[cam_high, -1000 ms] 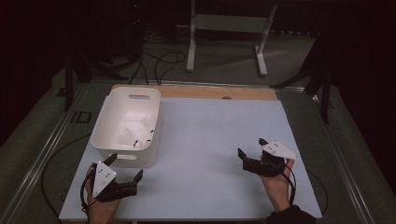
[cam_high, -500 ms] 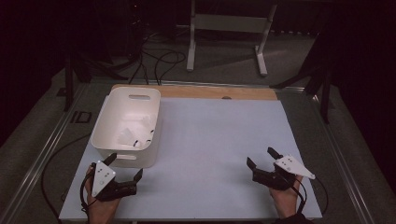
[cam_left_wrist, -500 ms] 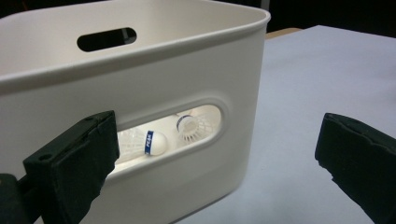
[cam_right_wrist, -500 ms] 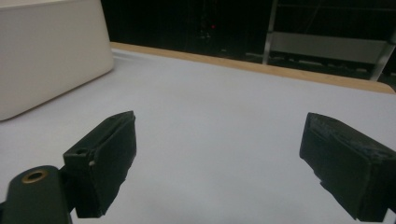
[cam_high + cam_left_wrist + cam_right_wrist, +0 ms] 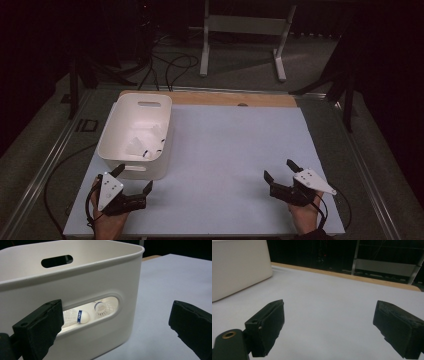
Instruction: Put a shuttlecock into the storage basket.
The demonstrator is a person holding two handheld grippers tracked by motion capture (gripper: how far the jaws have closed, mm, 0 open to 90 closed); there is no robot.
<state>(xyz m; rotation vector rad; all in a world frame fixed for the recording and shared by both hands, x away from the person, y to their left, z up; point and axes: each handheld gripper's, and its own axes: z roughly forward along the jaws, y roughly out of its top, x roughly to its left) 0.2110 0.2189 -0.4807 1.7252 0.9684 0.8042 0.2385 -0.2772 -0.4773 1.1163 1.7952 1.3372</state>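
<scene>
A white plastic bin stands at the table's left. It holds several white shuttlecocks. My left gripper rests open just in front of the bin's near wall, with nothing between its jaws. In the left gripper view the left gripper faces the bin, and a shuttlecock with a blue band shows through the handle slot. My right gripper is open and empty near the front right of the table. In the right gripper view the right gripper looks over the bare white table top.
The white table top has a wooden strip along its far edge. Beyond it are a metal stand and cables on a dark floor. The bin shows at the upper left of the right gripper view.
My right gripper has drawn back toward the table's near edge and slightly right, still open. The left gripper has barely moved.
</scene>
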